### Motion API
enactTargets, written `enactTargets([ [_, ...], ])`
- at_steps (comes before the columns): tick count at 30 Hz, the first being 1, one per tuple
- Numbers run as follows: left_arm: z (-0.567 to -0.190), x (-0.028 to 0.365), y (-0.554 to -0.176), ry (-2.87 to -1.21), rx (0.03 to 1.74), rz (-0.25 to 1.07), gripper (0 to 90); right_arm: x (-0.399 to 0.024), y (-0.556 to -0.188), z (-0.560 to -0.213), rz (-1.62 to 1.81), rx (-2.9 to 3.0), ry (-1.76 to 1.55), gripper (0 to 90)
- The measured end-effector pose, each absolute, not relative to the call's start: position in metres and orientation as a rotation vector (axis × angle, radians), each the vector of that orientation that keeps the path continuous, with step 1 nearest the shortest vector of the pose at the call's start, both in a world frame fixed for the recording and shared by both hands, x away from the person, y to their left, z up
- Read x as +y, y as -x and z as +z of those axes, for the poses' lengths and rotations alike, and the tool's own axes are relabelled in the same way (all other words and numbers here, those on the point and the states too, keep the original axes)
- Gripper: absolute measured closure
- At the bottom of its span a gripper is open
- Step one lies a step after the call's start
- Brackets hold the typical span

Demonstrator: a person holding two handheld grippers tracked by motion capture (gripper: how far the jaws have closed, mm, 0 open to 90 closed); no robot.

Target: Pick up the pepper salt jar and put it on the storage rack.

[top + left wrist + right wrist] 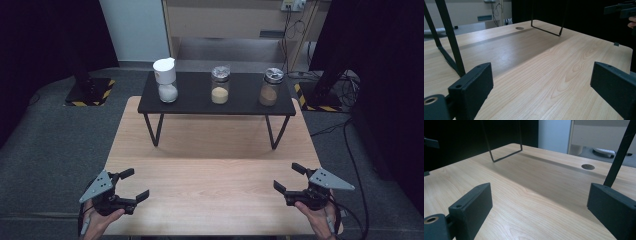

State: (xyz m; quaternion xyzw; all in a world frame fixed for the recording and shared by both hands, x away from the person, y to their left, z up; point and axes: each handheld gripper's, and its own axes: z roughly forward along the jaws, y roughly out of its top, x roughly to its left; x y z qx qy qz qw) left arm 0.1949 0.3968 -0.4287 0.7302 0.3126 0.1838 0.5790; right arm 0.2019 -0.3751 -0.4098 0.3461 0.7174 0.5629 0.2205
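Note:
My left gripper (134, 184) rests in a hand at the near left corner of the wooden table (210, 195), jaws wide apart with nothing between them. At the near right corner my right gripper (289, 177) stands open and empty too. In the left gripper view my left gripper (541, 85) spans bare wood, and the other gripper (621, 10) shows far off at the top right. My right gripper (539, 205) in its own view also frames bare tabletop.
A black low shelf (245, 102) on wire legs stands across the far half of the table. On it are a white-capped jar of white grains (166, 80), a jar of pale yellow grains (220, 85) and a jar of brown powder (271, 87). Grey carpet surrounds the table.

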Motion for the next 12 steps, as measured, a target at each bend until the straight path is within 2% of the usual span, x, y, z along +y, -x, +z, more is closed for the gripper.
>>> enactTargets([
  [12, -0.4272, 0.3951, -0.1937, -1.708, 0.728, 0.444, 3.1, -0.3743, -0.2002, -0.4090, 1.556, 1.970, -0.965, 5.0],
])
